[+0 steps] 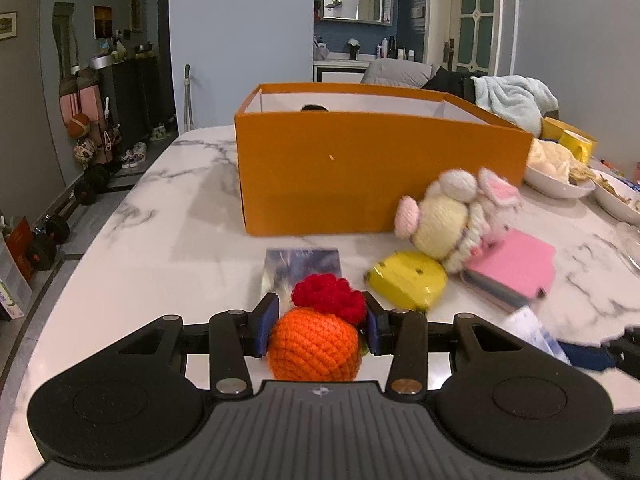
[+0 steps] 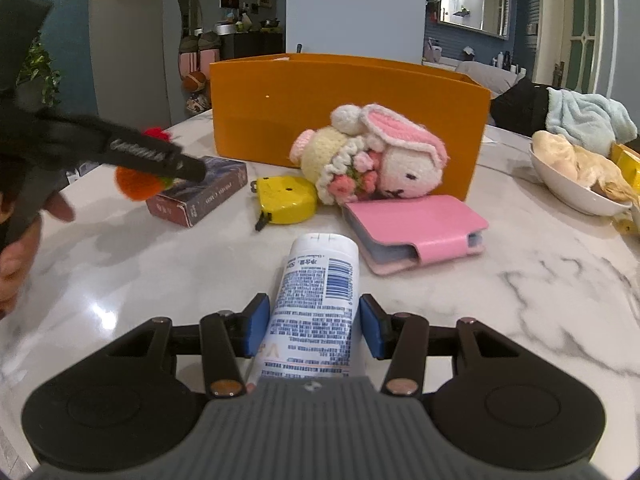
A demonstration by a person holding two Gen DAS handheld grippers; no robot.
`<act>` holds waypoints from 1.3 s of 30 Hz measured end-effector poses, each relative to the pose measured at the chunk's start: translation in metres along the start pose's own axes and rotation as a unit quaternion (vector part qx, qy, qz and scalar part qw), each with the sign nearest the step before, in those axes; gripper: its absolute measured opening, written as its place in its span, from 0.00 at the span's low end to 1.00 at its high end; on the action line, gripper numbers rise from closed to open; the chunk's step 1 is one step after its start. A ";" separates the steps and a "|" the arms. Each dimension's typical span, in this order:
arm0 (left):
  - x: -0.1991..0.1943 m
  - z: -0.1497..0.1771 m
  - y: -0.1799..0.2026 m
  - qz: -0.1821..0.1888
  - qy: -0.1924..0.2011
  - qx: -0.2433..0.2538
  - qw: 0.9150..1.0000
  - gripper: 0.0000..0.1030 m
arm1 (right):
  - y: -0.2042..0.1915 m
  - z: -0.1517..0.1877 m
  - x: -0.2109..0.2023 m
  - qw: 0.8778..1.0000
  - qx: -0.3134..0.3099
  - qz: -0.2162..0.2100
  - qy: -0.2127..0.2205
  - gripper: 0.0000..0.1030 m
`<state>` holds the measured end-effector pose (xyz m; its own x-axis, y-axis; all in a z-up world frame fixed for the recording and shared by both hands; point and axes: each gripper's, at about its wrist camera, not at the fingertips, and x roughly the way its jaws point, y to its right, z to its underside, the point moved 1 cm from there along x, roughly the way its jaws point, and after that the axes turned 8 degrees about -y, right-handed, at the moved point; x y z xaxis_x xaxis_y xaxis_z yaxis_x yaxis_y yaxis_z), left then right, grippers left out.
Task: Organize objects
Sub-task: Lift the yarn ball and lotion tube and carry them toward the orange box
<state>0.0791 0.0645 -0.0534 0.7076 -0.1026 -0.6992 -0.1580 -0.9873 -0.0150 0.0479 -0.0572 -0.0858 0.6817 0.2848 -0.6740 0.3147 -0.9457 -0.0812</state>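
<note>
Two hand-held grippers are closed on things: the left hand-held gripper (image 1: 322, 326) squeezes an orange crochet ball (image 1: 314, 346) with a red top, and the right hand-held gripper (image 2: 314, 326) clamps a white tube (image 2: 316, 300). From the tube, the pink wallet (image 2: 420, 226) lies at 1 o'clock on the counter (image 2: 520, 300), the yellow tape measure (image 2: 286, 200) at 11 o'clock. The orange box (image 2: 348, 108) stands at 12 o'clock behind the crochet bunny (image 2: 372, 156).

One orange box (image 2: 348, 120), two crochet toys (image 2: 372, 156), one tape measure (image 2: 286, 198), one pink wallet (image 2: 420, 228), one tube (image 2: 316, 300)
</note>
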 end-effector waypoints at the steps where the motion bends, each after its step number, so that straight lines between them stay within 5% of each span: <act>1: -0.002 0.004 0.002 0.002 -0.003 0.000 1.000 0.49 | 0.001 0.001 -0.001 1.000 0.000 0.003 0.000 0.50; 12: -0.001 0.040 0.022 -0.002 -0.022 0.013 1.000 0.49 | 0.008 0.009 -0.006 1.000 0.009 0.018 0.008 0.53; 17: -0.002 0.044 0.024 -0.010 -0.012 0.018 1.000 0.51 | 0.009 0.008 -0.004 1.000 0.012 0.024 0.010 0.67; 24: -0.001 0.046 0.018 -0.008 -0.005 0.001 1.000 0.67 | 0.012 0.005 0.002 1.000 0.021 0.016 -0.008 0.92; 29: -0.002 0.048 0.018 -0.008 -0.003 0.004 1.000 0.70 | 0.011 0.005 0.003 0.999 0.025 0.020 -0.011 0.94; 32: -0.001 0.047 0.020 0.002 -0.010 0.013 1.000 0.86 | 0.012 0.005 0.004 0.999 0.029 0.020 -0.013 0.96; 39: 0.000 0.048 0.021 0.004 -0.010 0.014 1.000 0.85 | 0.012 0.005 0.004 0.999 0.029 0.025 -0.014 0.97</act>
<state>0.0427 0.0495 -0.0876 0.6919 -0.1078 -0.7139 -0.1827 -0.9827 -0.0288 0.0507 -0.0682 -0.0931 0.6767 0.2343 -0.6980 0.2417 -0.9662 -0.0900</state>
